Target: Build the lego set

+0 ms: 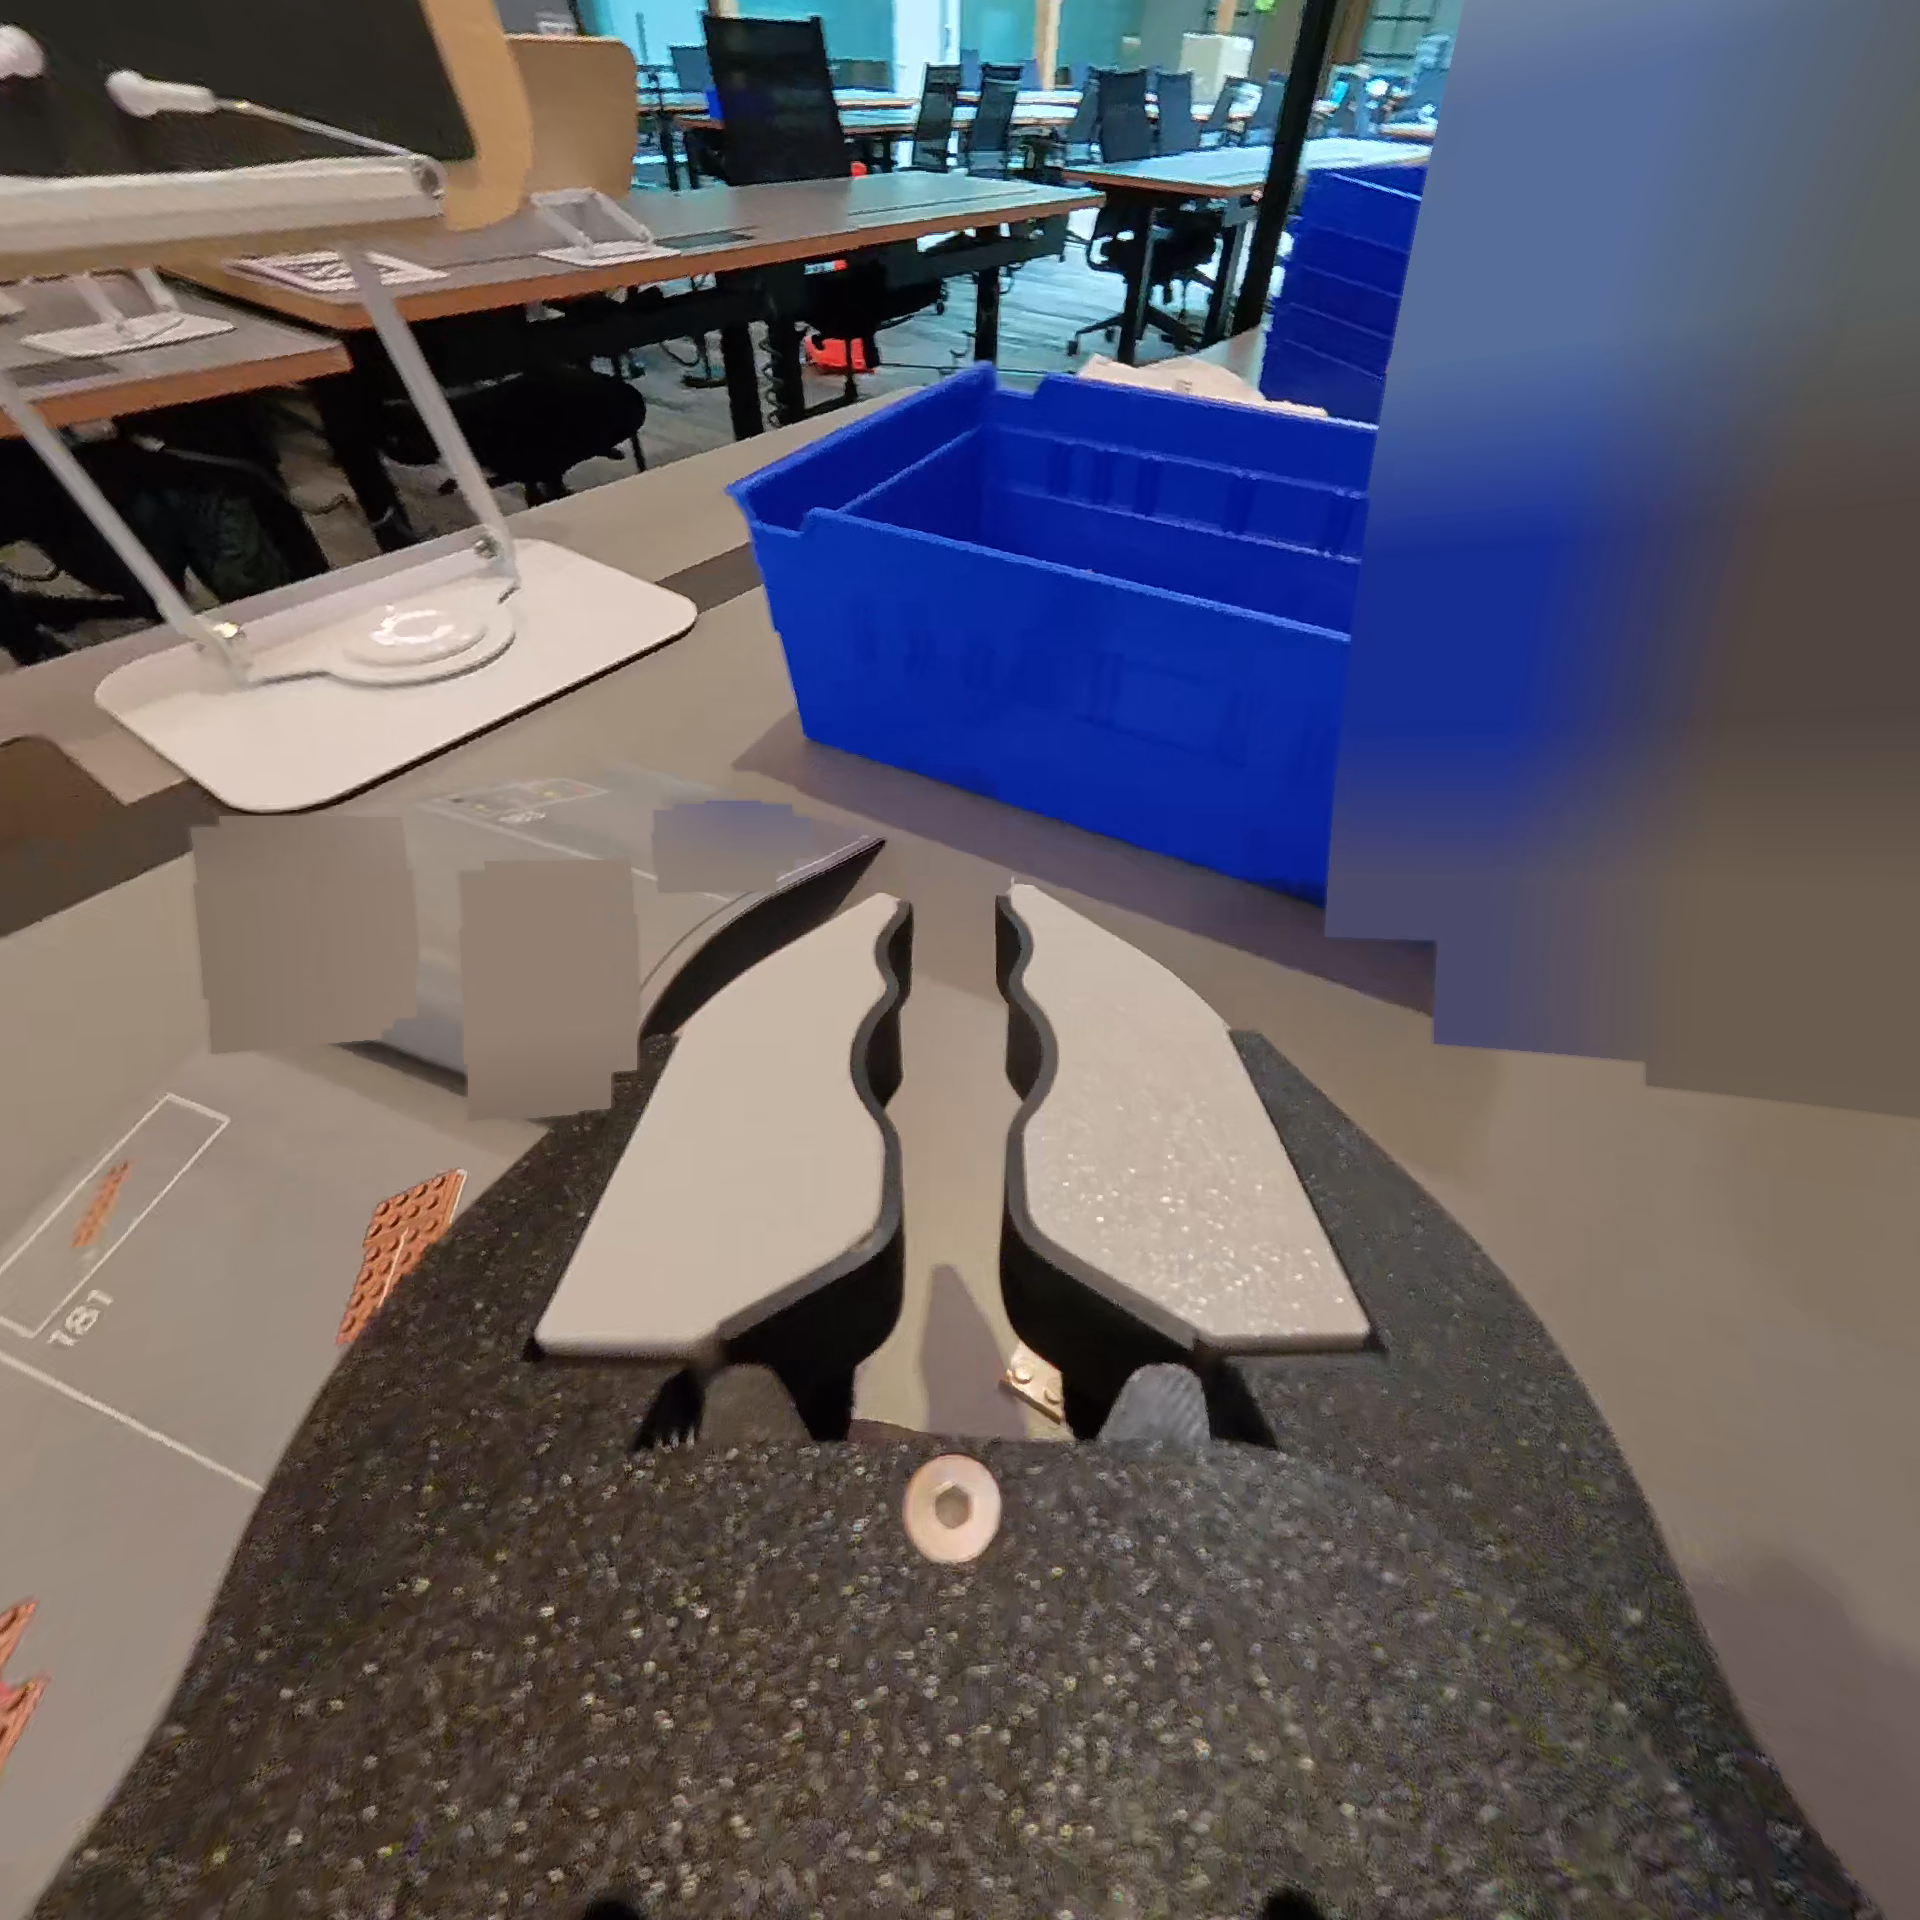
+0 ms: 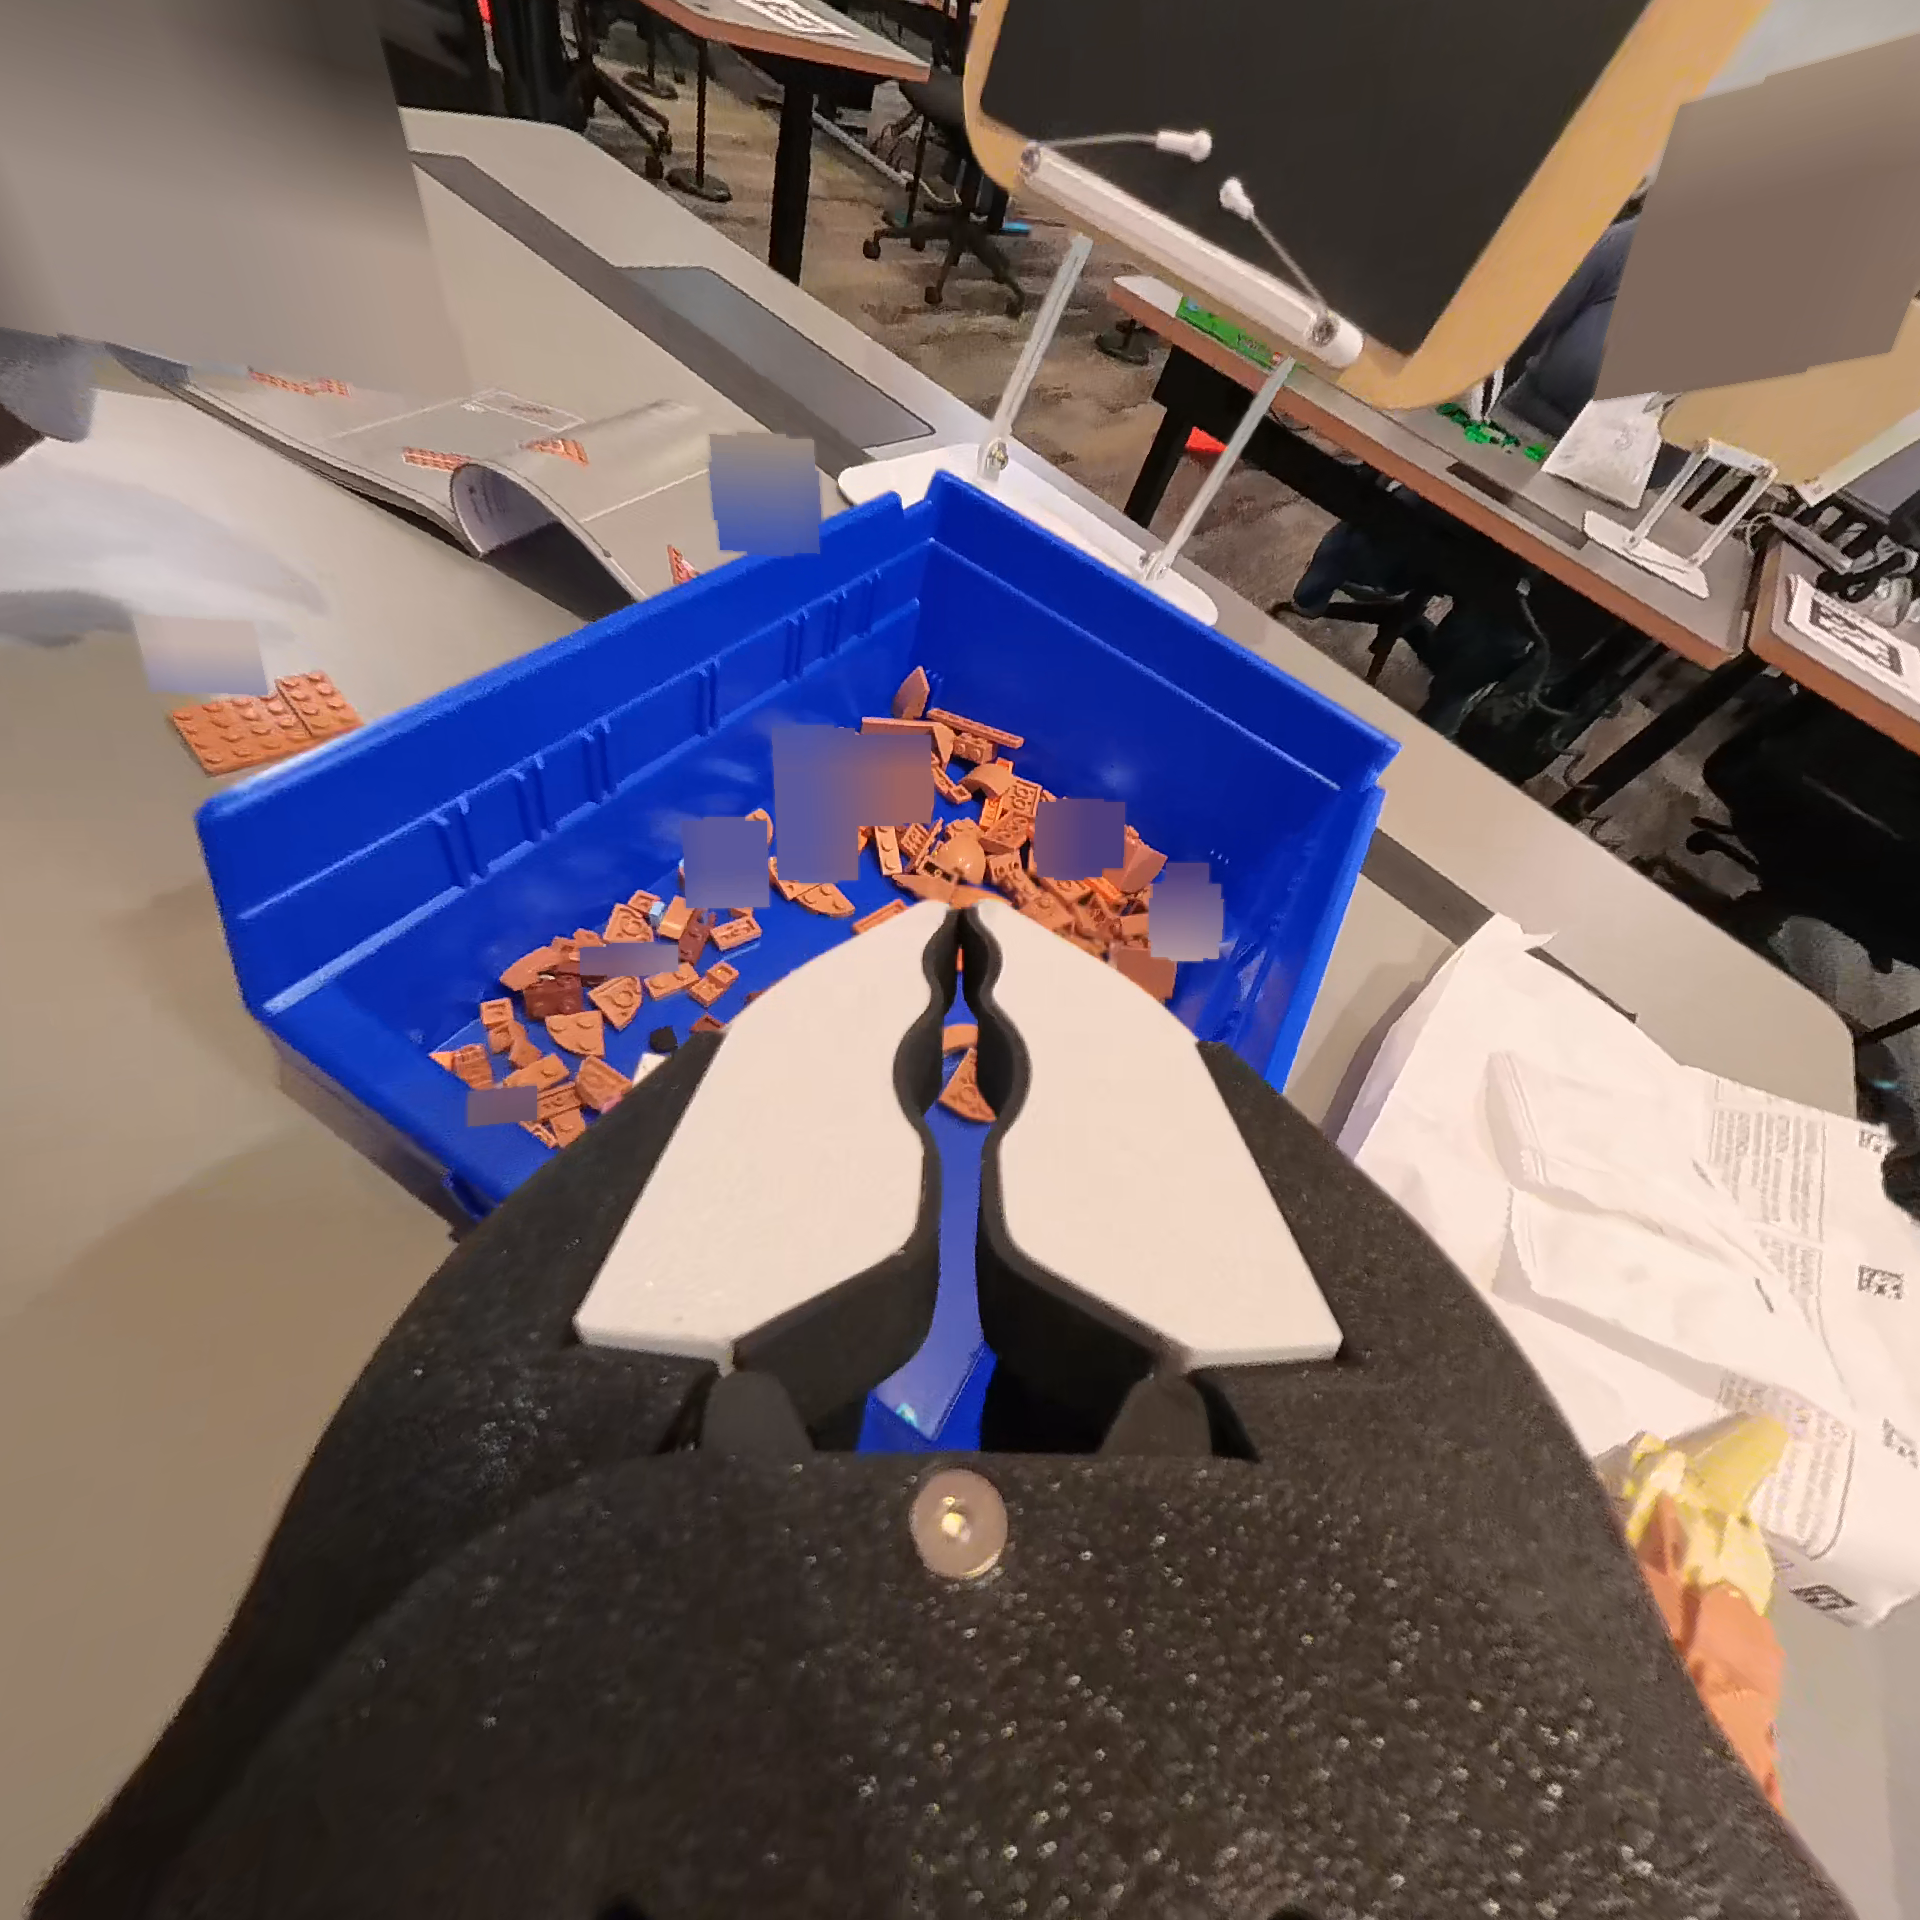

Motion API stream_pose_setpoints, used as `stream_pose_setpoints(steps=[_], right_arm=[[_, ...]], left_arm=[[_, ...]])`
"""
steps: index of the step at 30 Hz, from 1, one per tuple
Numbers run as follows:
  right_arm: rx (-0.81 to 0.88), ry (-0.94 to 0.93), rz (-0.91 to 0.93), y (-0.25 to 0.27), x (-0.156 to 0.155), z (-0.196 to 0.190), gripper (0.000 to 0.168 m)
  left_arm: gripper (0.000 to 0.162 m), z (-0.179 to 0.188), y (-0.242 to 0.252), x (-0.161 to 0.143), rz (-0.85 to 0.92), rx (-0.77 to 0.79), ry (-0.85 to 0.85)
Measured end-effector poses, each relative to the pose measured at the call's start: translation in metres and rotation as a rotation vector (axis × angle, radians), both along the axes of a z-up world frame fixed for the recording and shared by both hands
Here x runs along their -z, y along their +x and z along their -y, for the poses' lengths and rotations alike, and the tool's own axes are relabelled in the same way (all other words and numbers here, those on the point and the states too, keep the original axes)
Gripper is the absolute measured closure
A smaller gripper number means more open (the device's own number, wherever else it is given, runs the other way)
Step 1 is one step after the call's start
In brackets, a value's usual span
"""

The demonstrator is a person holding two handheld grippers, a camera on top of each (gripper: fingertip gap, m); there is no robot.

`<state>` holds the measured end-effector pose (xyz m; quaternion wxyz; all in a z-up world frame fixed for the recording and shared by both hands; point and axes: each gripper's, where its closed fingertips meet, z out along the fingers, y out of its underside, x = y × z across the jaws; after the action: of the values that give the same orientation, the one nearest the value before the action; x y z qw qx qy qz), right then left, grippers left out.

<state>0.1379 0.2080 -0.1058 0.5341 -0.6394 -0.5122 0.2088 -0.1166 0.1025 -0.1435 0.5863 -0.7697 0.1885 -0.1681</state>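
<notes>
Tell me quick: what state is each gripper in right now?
Left gripper: open, nothing between its fingers, above the grey table.
Right gripper: tips shut over the blue bin of orange-brown lego pieces; no piece visibly held.

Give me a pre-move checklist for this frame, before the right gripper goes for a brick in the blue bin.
1. Right gripper over the blue bin: ok, its tips hang above the loose orange bricks.
2. Right jaws ready to take a brick: not ok, the fingertips are closed together with nothing seen between them.
3. Left gripper free: ok, open with a clear gap, above the grey table.
4. Instruction booklet open for reference: ok, it lies left of the bin.
5. Started plate assembly within sight: ok, on the table by the bin's left wall.
6. Which brick is needed: cannot tell.
</notes>
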Motion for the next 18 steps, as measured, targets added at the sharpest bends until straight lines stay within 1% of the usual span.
stream_pose_setpoints(steps=[3,5,8,14,18], right_arm=[[-0.019,0.016,0.025,-0.009,-0.005,0.001,0.168],[-0.043,0.016,0.036,-0.018,-0.007,0.003,0.168],[-0.08,0.016,0.052,-0.032,-0.012,0.006,0.168],[-0.126,0.002,0.068,-0.047,-0.017,0.01,0.168],[-0.144,-0.006,0.077,-0.05,-0.016,0.011,0.168]], left_arm=[[0.147,-0.007,-0.017,0.006,0.052,-0.086,-0.025],[0.147,-0.009,-0.022,0.013,0.101,-0.112,-0.061],[0.147,-0.009,-0.024,0.016,0.136,-0.125,-0.088],[0.147,-0.005,-0.023,0.005,0.144,-0.127,-0.065],[0.147,-0.004,-0.025,0.004,0.166,-0.129,-0.065]])
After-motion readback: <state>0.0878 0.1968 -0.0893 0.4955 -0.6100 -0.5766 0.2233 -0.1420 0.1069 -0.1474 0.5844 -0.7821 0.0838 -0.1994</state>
